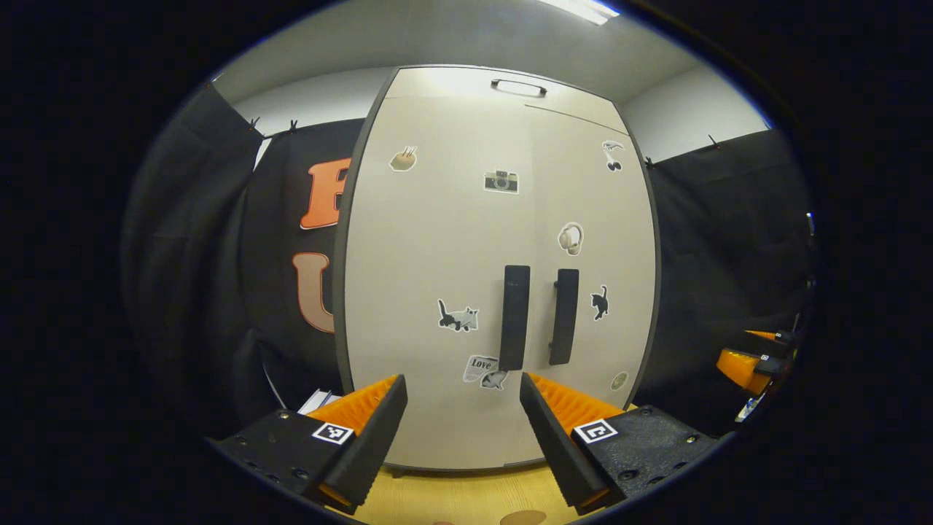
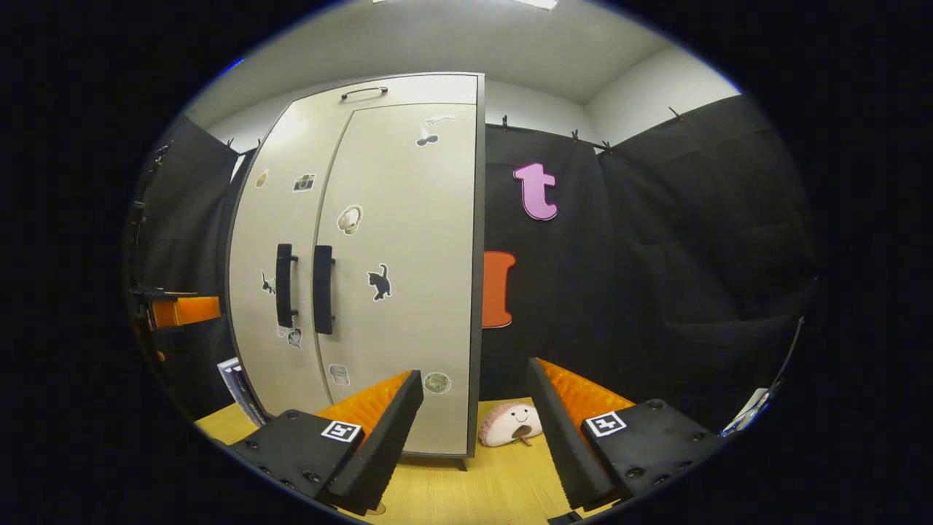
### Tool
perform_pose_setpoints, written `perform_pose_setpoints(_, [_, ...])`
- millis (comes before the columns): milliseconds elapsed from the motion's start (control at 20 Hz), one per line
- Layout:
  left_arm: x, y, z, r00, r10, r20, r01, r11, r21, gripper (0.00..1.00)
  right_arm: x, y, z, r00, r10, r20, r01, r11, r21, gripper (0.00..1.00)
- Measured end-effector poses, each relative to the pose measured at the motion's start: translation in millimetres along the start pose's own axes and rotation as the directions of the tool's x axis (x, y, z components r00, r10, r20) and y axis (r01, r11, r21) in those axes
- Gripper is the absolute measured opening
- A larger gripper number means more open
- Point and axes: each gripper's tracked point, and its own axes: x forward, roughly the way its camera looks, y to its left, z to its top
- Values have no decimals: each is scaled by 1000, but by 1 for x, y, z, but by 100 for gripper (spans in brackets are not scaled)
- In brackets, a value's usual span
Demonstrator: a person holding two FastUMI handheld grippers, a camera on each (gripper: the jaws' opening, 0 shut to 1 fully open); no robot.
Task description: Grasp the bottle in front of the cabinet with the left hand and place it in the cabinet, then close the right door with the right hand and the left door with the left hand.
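Tall beige sticker-covered cabinet (image 1: 503,240) centre frame, both doors flush. Bottle unseen, judged inside. Left gripper (image 1: 463,430) released, empty, lower centre facing black bar handles (image 1: 515,317). Right gripper (image 2: 474,430) released, empty. Task judged complete; next: retreat.

Even, soft light from a ceiling lamp (image 1: 583,9); sharp centre, strong fisheye bending toward the edges.
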Motion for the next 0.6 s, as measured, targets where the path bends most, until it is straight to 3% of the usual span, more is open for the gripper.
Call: perform_pose_setpoints(600, [-42,9,21,999,20,38,-19,999,-27,95,-26,0,16,999,-5,32,5,1000,-4,95])
